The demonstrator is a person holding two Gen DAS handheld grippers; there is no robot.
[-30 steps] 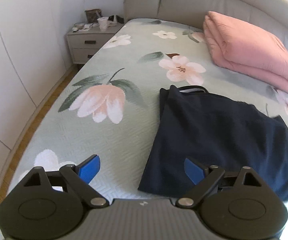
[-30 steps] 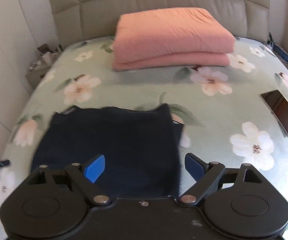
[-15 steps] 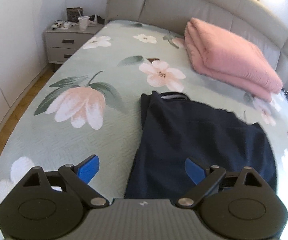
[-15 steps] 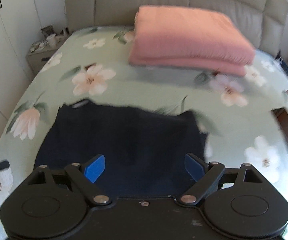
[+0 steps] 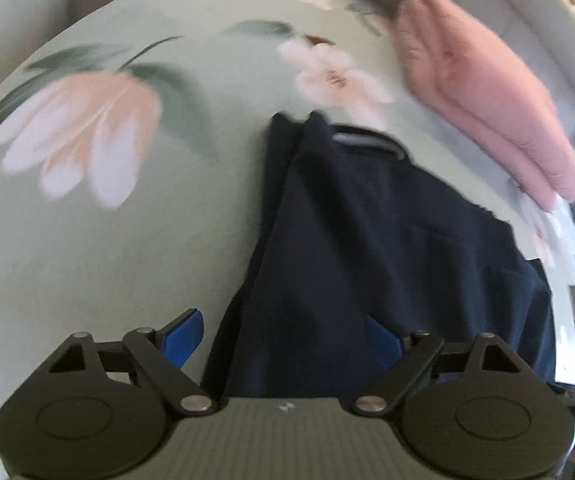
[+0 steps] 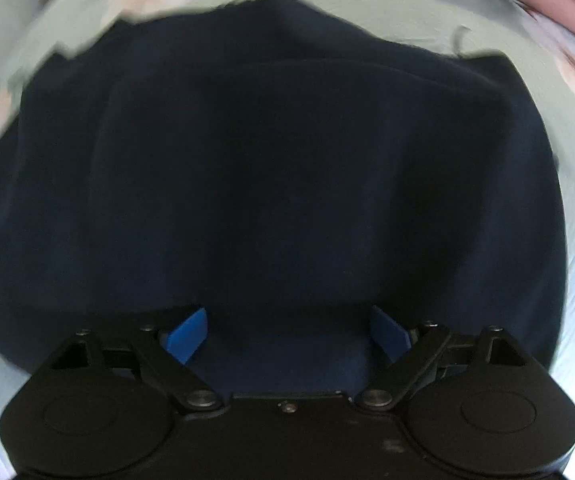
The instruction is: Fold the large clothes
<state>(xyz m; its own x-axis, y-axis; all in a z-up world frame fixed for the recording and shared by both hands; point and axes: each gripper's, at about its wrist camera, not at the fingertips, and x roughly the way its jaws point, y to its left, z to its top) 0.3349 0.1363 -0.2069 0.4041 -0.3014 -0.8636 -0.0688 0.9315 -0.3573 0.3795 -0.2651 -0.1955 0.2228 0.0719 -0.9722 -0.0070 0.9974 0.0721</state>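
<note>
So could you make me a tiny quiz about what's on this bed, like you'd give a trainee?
1. True or false: the left hand-held gripper is shut on the navy garment.
2. What colour is the folded quilt beyond the garment?
3. The right hand-held gripper is: A) over the floral bedspread only, B) low over the garment, jaws open, C) holding the quilt.

Key: 1 false, its jaws are open; 2 pink; 3 B.

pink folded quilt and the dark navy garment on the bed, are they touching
Apart. The left wrist view shows a strip of green floral bedspread between the pink folded quilt and the dark navy garment.
</note>
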